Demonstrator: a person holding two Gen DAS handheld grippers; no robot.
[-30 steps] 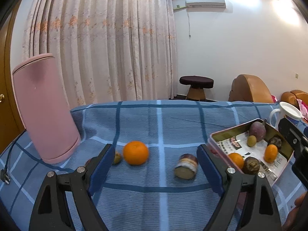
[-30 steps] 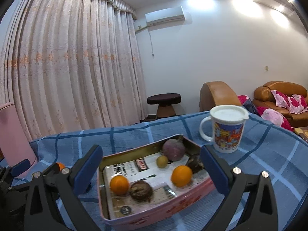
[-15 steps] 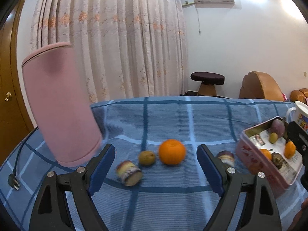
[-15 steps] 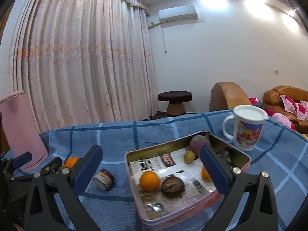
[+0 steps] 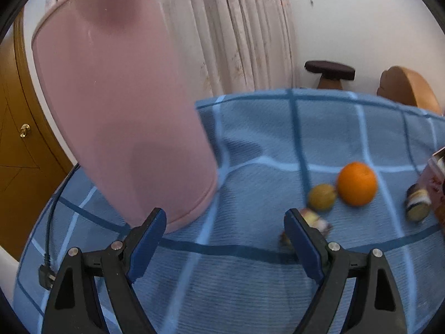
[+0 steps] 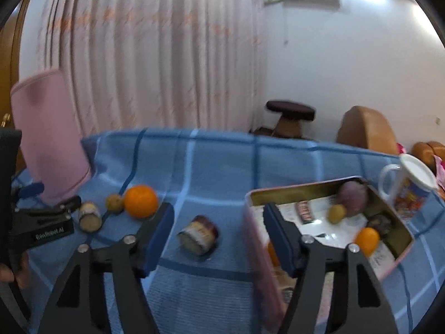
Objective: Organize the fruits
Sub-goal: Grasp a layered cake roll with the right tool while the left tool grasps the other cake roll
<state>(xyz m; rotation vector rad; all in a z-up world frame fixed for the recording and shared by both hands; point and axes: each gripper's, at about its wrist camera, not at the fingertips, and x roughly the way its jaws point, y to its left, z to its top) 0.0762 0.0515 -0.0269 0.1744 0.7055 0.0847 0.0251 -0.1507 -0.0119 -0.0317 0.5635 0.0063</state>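
- While both views are swung toward the pink cylinder point(image 5: 122, 117) end of the table point(image 5: 250, 292), the loose fruit is brought into frame; a second ago the right view was filled by the tin point(image 6: 395, 264) alone.
- Right gripper point(image 6: 218, 232): jaws are closing from fully wide; nothing is clamped yet. A cut fruit piece point(image 6: 198, 235) lies on the blue checked cloth just ahead, in the gap between the pads, and no contact is seen.
- Left gripper point(image 5: 225, 243): jaws are held apart, nothing between them. Bare cloth is framed by the gap; a second cut piece point(image 5: 317, 221) is half hidden behind the right-hand pad.
- Loose items, left view: large orange point(image 5: 356, 183) touching a small yellow-green fruit point(image 5: 322, 196); another cut piece point(image 5: 417, 204) lies by the tin edge.
- Tin contents, right view: purple fruit point(image 6: 353, 199), small yellow fruit point(image 6: 337, 213), small orange point(image 6: 367, 240), dark fruit behind it. A mug point(image 6: 408, 189) stands beyond the tin.
- Judgement: sorting is partly done; four pieces are left outside the tin. The shift away from the tin is read as a move to the next pick, the nearest cut piece being the likely target for the right gripper.
- Risk: frames are motion-blurred, so alignment cannot be confirmed; the cut piece may roll if nudged by one pad.
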